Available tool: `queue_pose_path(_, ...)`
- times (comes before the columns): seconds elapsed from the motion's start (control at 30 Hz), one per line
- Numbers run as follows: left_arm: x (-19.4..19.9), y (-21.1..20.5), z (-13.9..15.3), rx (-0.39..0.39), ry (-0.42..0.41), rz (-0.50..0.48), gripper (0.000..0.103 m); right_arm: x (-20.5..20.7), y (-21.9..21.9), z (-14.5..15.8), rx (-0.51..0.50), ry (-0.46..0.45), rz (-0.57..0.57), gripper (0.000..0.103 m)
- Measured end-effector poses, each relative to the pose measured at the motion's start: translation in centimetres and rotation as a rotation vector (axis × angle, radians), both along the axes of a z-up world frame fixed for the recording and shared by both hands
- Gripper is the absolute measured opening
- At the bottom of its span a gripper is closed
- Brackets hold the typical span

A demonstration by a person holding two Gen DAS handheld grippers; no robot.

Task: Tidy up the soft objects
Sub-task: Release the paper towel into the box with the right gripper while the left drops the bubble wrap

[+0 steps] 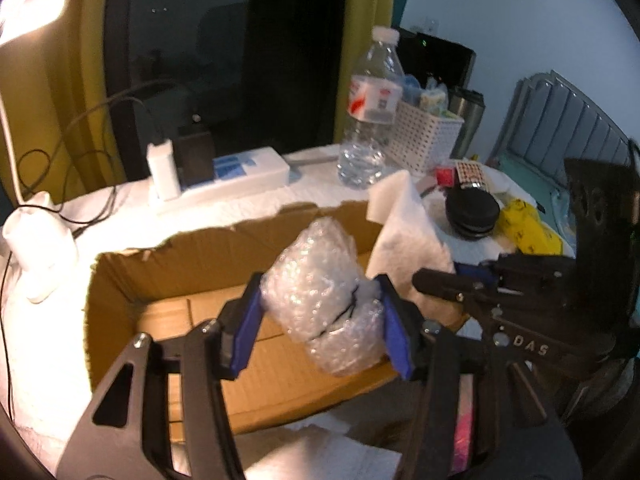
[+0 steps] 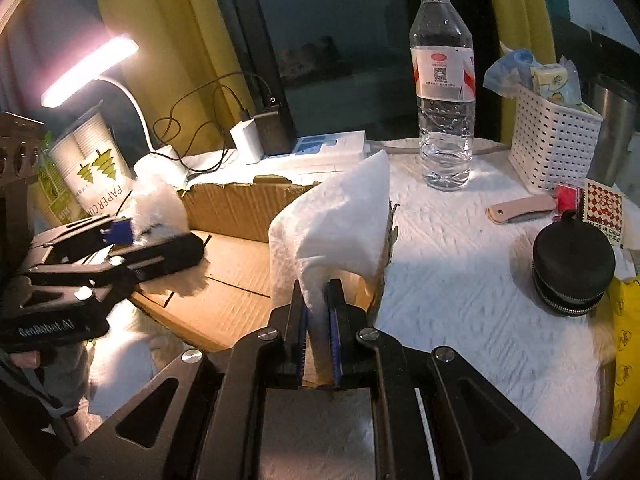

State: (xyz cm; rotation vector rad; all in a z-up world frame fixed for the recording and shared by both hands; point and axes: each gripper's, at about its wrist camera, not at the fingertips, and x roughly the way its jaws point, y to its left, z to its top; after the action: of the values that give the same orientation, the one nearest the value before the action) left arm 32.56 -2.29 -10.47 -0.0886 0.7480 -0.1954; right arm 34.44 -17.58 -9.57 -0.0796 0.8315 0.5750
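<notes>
My left gripper [image 1: 320, 292] is shut on a clear bubble-wrap bundle [image 1: 320, 284] and holds it above the open cardboard box [image 1: 168, 276]. The bundle also shows in the right wrist view [image 2: 158, 204], over the box's left end [image 2: 240, 208]. My right gripper [image 2: 316, 292] is shut on a folded white paper towel [image 2: 340, 216], which stands up at the box's right wall. In the left wrist view the towel [image 1: 404, 232] rises beside the box, with the right gripper [image 1: 448, 280] at its base.
A water bottle [image 2: 444, 92], white perforated basket [image 2: 552, 148], black zip pouch [image 2: 572, 272], yellow bag [image 2: 620, 360], pink knife [image 2: 520, 208] and steel cup [image 2: 612, 128] sit on the white-covered table. A power strip [image 1: 236, 180], chargers, cables, lamp [image 2: 88, 68] and paper-cup pack [image 2: 94, 164] stand behind the box.
</notes>
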Motion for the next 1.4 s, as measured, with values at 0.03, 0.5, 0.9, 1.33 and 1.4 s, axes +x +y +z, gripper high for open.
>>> queue_pose_path(0.03,0.1,-0.1,-0.1,0.0,0.006,-0.006,0.057,0.0,-0.2,0.1,0.001,-0.003,-0.002,0.015)
queue_pose_path(0.5,-1.3,-0.9,1.1,-0.004,-0.021,-0.027,0.084,-1.6,-2.2,2.5,0.0,-0.07,-0.096,0.044)
queue_pose_path(0.9,-4.5,0.2,2.9,-0.017,-0.065,-0.019,0.084,-4.9,-1.3,4.3,-0.002,-0.115,-0.086,0.045)
queue_pose_path(1.33,-8.5,1.9,3.6,-0.043,-0.099,-0.003,0.084,-8.3,0.1,5.4,-0.021,-0.139,-0.082,0.052)
queue_pose_path(1.4,-9.1,2.2,3.4,-0.049,-0.101,0.0,0.085,-8.8,0.2,5.2,-0.026,-0.136,-0.085,0.052)
